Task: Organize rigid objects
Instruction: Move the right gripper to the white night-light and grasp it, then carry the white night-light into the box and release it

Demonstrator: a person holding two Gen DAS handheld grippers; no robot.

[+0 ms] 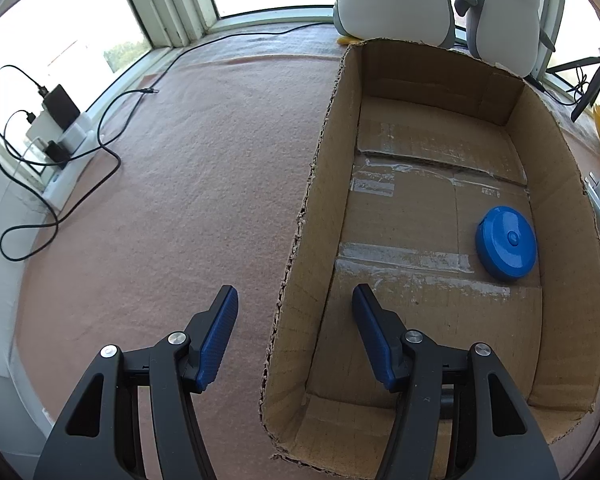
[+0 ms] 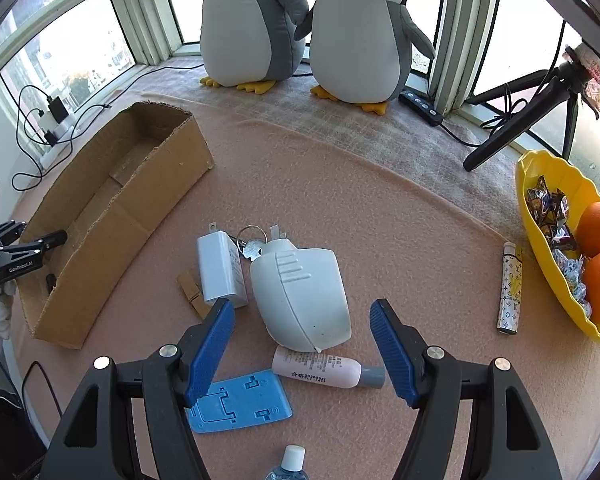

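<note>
We are hovering our right tongs (image 2: pixel 302 322), spread and empty, right over the white plug housing (image 2: pixel 300 296) lying lengthwise between them on the surface (image 2: pixel 380 220), cardboard box (image 2: pixel 112 208) far left

"GenRobot.AI" is printed on the left gripper (image 2: pixel 40 246); the pink bottle's (image 2: pixel 318 369) lettering is perhaps too small to be read.

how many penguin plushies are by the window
2. Both stand at the window end of the mat: the left penguin, and the right penguin close beside it. None look hidden.
</note>
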